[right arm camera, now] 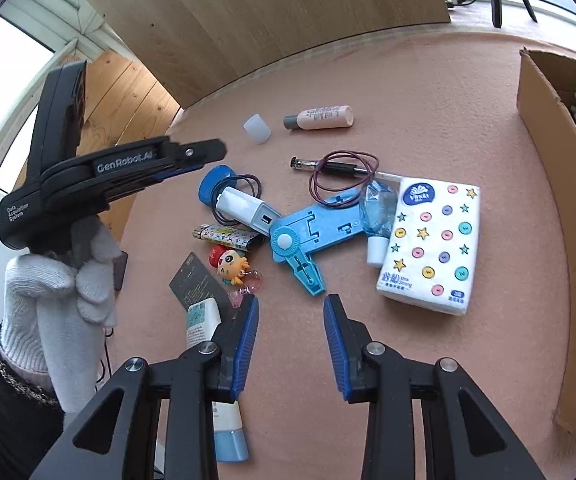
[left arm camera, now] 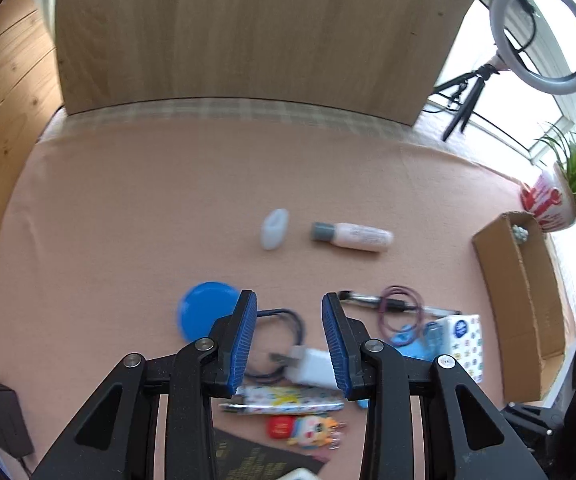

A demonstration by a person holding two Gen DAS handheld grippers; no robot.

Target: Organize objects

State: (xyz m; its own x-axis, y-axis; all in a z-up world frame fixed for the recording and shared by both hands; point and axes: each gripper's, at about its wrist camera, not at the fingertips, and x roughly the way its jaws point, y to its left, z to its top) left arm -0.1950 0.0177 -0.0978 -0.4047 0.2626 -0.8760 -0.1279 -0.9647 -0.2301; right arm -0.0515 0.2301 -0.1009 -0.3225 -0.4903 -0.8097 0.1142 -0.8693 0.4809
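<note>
Below the left gripper [left arm camera: 289, 334], whose jaws stand apart and empty, we see the white USB charger [left arm camera: 313, 366] lying on the pink tablecloth [left arm camera: 128, 220], its dark cable [left arm camera: 284, 322] coiled just beside it and a blue lid [left arm camera: 204, 314] to its left. The right gripper [right arm camera: 291, 336] likewise hangs open, holding nothing, near the blue plastic toy [right arm camera: 311, 236] and the tissue pack [right arm camera: 431, 248]. At the far right stands the cardboard box [right arm camera: 547, 184], which we judge to be the destination.

We expect the charger to be light, rigid and smooth-sided; a grip across its flat faces should hold, though the trailing cable may drag neighbours such as the lighter [right arm camera: 228, 237]. The tissue pack is soft and will yield; we would pinch it across its short width.
</note>
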